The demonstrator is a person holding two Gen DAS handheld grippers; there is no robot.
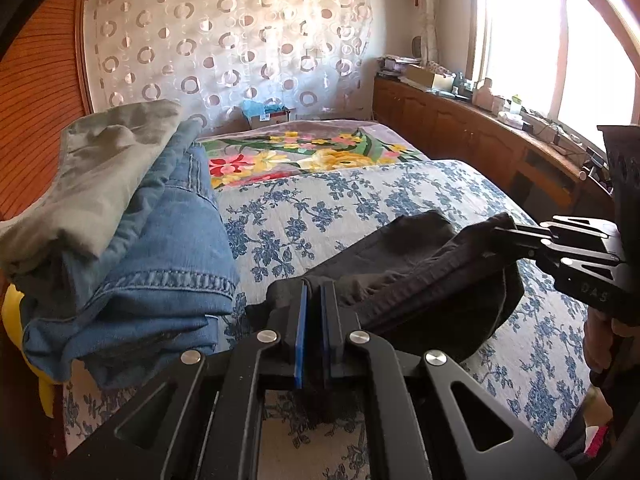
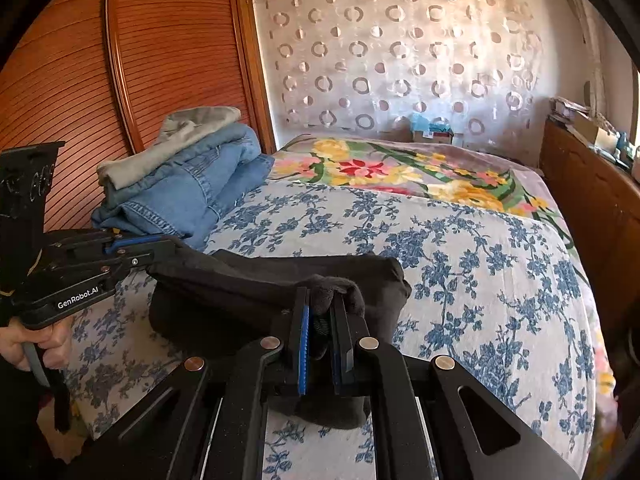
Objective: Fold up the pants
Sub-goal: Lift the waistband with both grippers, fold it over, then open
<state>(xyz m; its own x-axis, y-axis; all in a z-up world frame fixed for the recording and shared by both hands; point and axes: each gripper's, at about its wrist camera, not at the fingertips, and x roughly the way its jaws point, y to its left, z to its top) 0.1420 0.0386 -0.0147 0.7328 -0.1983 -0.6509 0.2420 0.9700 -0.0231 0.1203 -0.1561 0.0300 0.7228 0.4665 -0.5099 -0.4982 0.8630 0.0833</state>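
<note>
Black pants [image 1: 408, 264] lie folded in a bundle on the blue-flowered bedspread [image 1: 320, 208], also in the right wrist view [image 2: 260, 284]. My left gripper [image 1: 314, 292] is shut on the pants' left edge; it shows from the side in the right wrist view [image 2: 160, 248]. My right gripper [image 2: 320, 304] is shut on a bunched fold of the pants at their right end; it shows in the left wrist view [image 1: 500, 232] pinching the far corner. Both hold the bundle just above the bed.
A stack of folded blue jeans [image 1: 160, 248] with a grey garment [image 1: 100, 168] on top sits at the bed's left, by a slatted wooden wardrobe [image 2: 120, 60]. A bright floral blanket [image 1: 312, 152] lies further back. A cluttered wooden cabinet [image 1: 480, 120] runs along the right under the window.
</note>
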